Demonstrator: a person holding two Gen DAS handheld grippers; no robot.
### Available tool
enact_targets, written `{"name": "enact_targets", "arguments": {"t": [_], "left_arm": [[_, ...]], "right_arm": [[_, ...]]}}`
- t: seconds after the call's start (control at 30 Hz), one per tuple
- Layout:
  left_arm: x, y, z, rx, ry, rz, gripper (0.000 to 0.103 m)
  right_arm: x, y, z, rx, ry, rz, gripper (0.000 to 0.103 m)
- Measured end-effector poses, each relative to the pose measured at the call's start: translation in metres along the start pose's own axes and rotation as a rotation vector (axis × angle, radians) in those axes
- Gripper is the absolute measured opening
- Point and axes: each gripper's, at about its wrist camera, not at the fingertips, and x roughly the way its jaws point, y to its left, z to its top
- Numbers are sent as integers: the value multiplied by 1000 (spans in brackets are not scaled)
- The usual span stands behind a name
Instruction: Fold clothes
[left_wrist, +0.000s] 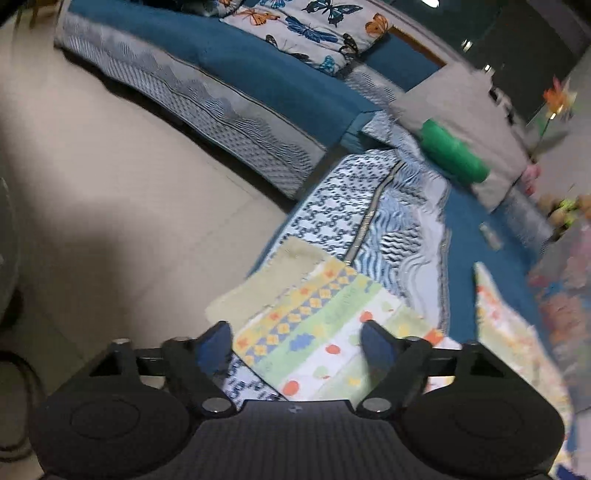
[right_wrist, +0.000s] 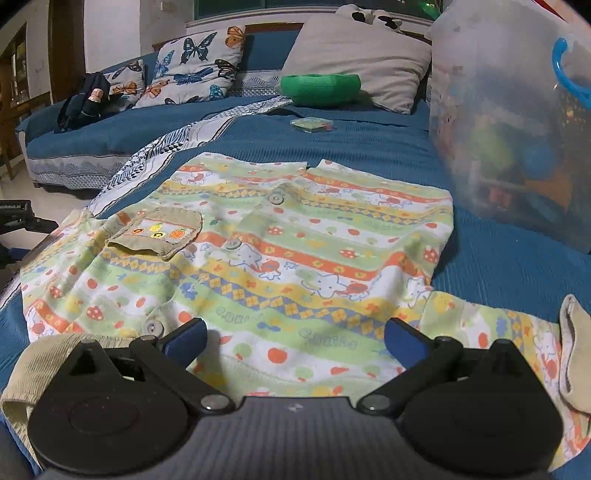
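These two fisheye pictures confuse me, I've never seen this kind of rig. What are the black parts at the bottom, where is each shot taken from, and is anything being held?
No robot here: a person carries one hand-held tool in each hand, and a camera on each looks forward along its two blue-tipped fingers. The black shapes at the bottom are those tools.

The left wrist view shows the left tool above one sleeve of a child's patterned shirt near the edge of a blue bed cover; it is blurred.

The right wrist view shows the right tool over the same shirt, spread flat with its buttons and tan pocket up. Behind lie a green cushion, a grey pillow and a clear storage bin.

Both tools are open; neither holds anything.
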Motion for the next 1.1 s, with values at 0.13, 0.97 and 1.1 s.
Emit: {"name": "enact_targets", "arguments": {"t": [0.13, 0.97, 1.1], "left_arm": [[-7, 2, 0, -29, -12, -51, 40], [-32, -40, -28, 248, -46, 93, 35], [-33, -54, -34, 324, -64, 85, 12]], "right_arm": [[0, 1, 0, -1, -1, -3, 103], [-10, 5, 3, -8, -41, -4, 103], [-23, 25, 15, -42, -61, 80, 99]]}}
